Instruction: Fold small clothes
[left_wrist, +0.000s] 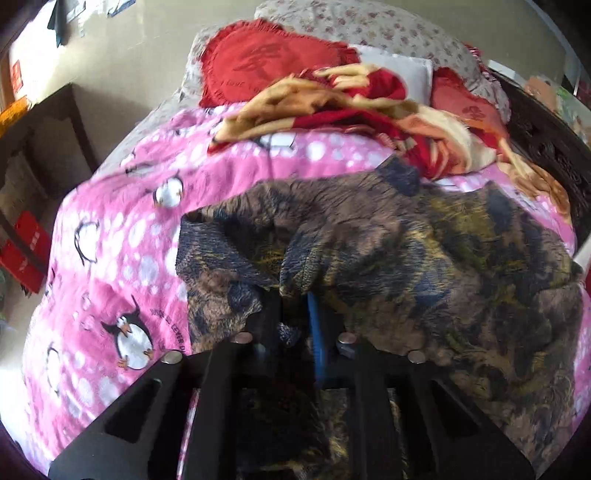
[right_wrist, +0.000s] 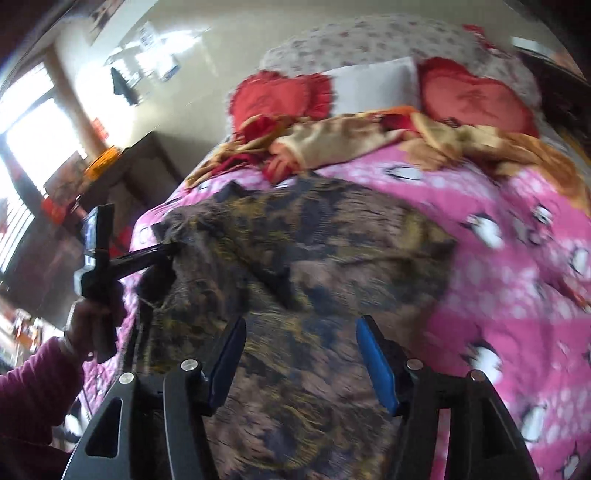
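Fold in progress: patterned garment (left_wrist: 406, 258) lies crumpled on the pink penguin blanket (left_wrist: 110, 240).
Left gripper (left_wrist: 295, 295) pinches its edge; right gripper (right_wrist: 301, 354) hovers over it, fingers spread, empty. Next move likely needs a second edge grasp.

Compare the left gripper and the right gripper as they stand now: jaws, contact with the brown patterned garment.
The left gripper is shut, pinching an edge of the brown patterned garment; the right gripper stands open with nothing pressed between its fingers. The left gripper lifts a bunched fold of cloth; the right gripper only hovers over the flat middle of the garment. Both point down at the same garment on the pink penguin blanket.
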